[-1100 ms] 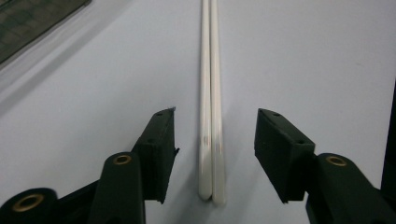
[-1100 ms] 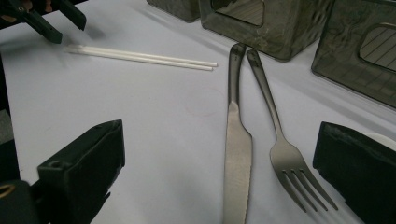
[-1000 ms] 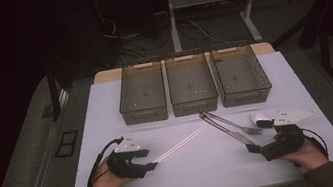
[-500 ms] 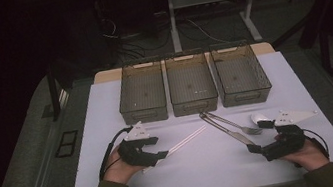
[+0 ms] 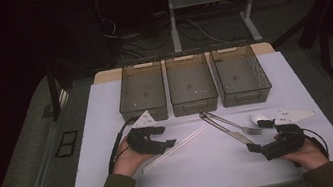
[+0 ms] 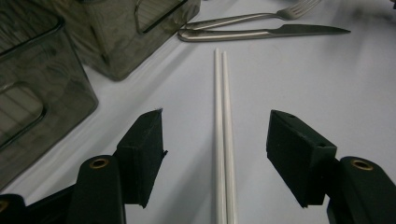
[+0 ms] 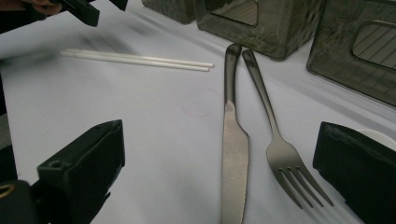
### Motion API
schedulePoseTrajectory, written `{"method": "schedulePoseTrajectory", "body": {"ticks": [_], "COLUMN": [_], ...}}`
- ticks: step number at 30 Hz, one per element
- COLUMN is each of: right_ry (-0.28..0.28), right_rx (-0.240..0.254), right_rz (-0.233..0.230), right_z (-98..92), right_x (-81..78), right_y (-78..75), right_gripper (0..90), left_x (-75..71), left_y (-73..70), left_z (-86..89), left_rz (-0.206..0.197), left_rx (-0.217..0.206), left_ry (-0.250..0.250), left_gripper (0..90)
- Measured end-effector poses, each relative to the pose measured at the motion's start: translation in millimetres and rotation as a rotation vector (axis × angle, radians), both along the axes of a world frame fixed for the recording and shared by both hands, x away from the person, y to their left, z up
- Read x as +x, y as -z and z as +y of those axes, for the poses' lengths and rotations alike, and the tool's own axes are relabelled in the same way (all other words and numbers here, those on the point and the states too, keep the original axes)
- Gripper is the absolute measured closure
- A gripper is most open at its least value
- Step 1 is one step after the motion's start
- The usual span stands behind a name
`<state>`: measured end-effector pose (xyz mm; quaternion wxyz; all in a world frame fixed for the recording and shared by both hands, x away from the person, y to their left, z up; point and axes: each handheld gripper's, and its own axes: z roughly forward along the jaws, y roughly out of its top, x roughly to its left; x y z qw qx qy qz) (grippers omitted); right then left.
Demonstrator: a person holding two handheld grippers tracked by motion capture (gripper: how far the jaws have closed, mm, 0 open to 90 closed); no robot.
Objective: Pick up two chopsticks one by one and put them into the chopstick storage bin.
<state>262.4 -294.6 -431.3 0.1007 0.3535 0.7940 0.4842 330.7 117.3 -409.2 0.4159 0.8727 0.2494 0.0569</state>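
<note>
White surface (image 5: 118,182) w/ three smoky see-through bins (image 5: 191,82) in a row along the far edge, side by side. Knife (image 7: 233,144) & fork (image 7: 275,140) lie on the sheet in front of the middle/right bins, handles nearly touching at the far end, tips spread toward the right gripper (image 5: 259,148). Small white object (image 5: 261,119) just beyond the fork head, can't tell what it is. Dark floor w/ cables and desk legs behind.

Pair of white chopsticks (image 6: 222,135) lies flat on the surface, side by side & touching, in front of the left/middle bins, well clear of the cutlery. Nothing blocks them; nearest bin stands off to one side.

Left gripper (image 6: 215,158) low over the near end of the chopsticks, jaws straddling them w/ a gap each side, not touching; jaws have just been opening, about mid-wide. Left hand (image 5: 126,155) palm-in, sleeve from the bottom edge.

Right gripper rests low near the knife tip, jaws wide, knife & fork lying between them in its own view, pads off both.

No readable writing
</note>
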Motion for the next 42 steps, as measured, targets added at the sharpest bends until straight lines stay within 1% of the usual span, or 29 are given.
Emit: {"method": "schedulePoseTrajectory", "body": {"ticks": [5, 10, 14, 16, 18, 20, 22, 24, 26, 29, 32, 36, 42], "right_ry": [-0.006, -0.006, -0.002, -0.005, -0.007, -0.010, -0.010, -0.012, -0.012, -0.013, -0.019, -0.019, -0.019], "right_rx": [0.002, 0.002, 0.002, 0.001, 0.003, -0.005, -0.002, 0.001, 0.000, 0.000, -0.002, -0.001, -0.001], "right_rz": [-0.003, 0.000, 0.002, 0.002, 0.001, 0.000, 0.000, -0.006, -0.002, -0.005, -0.005, -0.006, -0.004], "right_z": [1.3, 1.9, 1.7, 2.1, 2.6, 2.7, 2.6, 2.5, 2.6, 3.1, 3.5, 4.0, 4.5], "right_x": [0.4, 0.2, 0.7, 1.7, 1.9, 1.2, -0.2, -0.4, 0.3, 0.8, 0.9, 1.2, 1.2], "right_y": [-0.5, -0.4, -0.2, 0.1, -0.2, 0.0, -0.9, -1.3, -1.2, -1.5, -1.2, -1.6, -1.6], "right_gripper": [2.3, 2.3, 2.3, 2.3, 2.3, 2.3, 2.3, 2.3, 2.3, 2.3, 2.3, 2.3, 2.3], "left_x": [6.4, 7.6, 6.6, 5.7, 4.8, 4.9, 4.7, 4.7, 4.5, 4.5, 2.6, 1.9, 2.2], "left_y": [2.3, 7.5, 10.7, 11.8, 12.1, 12.4, 13.6, 14.3, 15.9, 18.6, 20.5, 22.7, 25.8], "left_z": [-12.0, -19.5, -23.6, -24.5, -24.6, -22.9, -22.2, -21.8, -21.9, -21.6, -22.0, -20.2, -19.9], "left_rz": [0.003, 0.008, 0.003, 0.003, 0.006, 0.011, 0.022, 0.027, 0.041, 0.052, 0.057, 0.067, 0.078], "left_rx": [-0.004, -0.013, 0.008, 0.016, 0.034, 0.039, 0.038, 0.058, 0.055, 0.080, 0.103, 0.115, 0.131], "left_ry": [-0.001, -0.002, 0.013, 0.016, 0.012, 0.010, 0.012, 0.015, 0.017, 0.035, 0.036, 0.031, 0.027], "left_gripper": [36.4, 40.0, 46.2, 51.7, 56.4, 61.3, 64.8, 67.5, 70.1, 72.7, 74.6, 76.9, 78.1]}}
